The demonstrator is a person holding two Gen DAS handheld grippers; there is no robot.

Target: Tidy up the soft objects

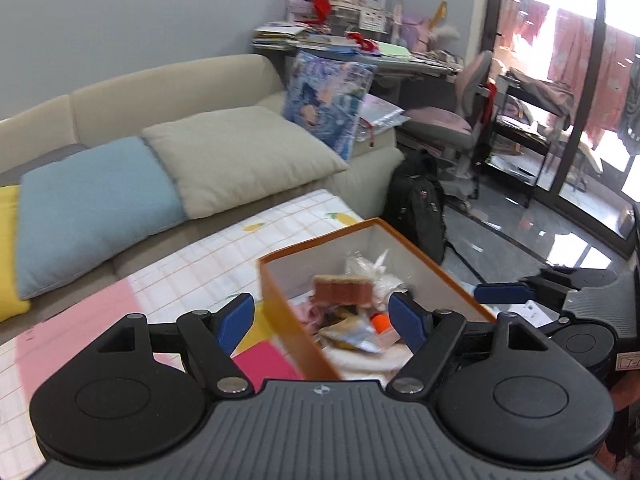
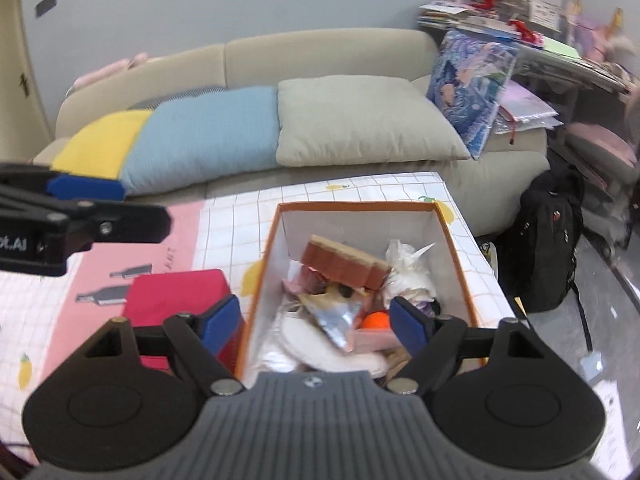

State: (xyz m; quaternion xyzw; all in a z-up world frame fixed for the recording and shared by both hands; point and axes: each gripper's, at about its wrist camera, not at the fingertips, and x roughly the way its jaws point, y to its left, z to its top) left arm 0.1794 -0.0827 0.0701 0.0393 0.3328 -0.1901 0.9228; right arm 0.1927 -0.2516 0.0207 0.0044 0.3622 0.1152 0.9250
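From the left wrist view, the left tongs [image 1: 322,318] hang with their jaws wide apart and nothing between them. The orange box [image 1: 298,316] stands just ahead and below, on the checked worktop [image 1: 208,256]; its near corner lies under the gap of the jaws. Its long axis runs away from the tongs, toward the upper right. Inside lie the soft objects: a brown sponge [image 1: 342,290] on top, white plastic bags [image 1: 370,266] behind it. The right tongs [image 1: 502,292] show at the right edge, beside the box.

From the right wrist view, the right tongs [image 2: 318,324] are also parted and empty, and they sit straight over the near end of the box [image 2: 256,280]. I judge this hand the nearer one to the pile: the sponge [image 2: 346,266], an orange ball [image 2: 376,320], white slippers [image 2: 308,350]. A red pouch [image 2: 176,296] lies just left of the box, outside it. The box walls would hinder a sideways approach; from above nothing blocks.
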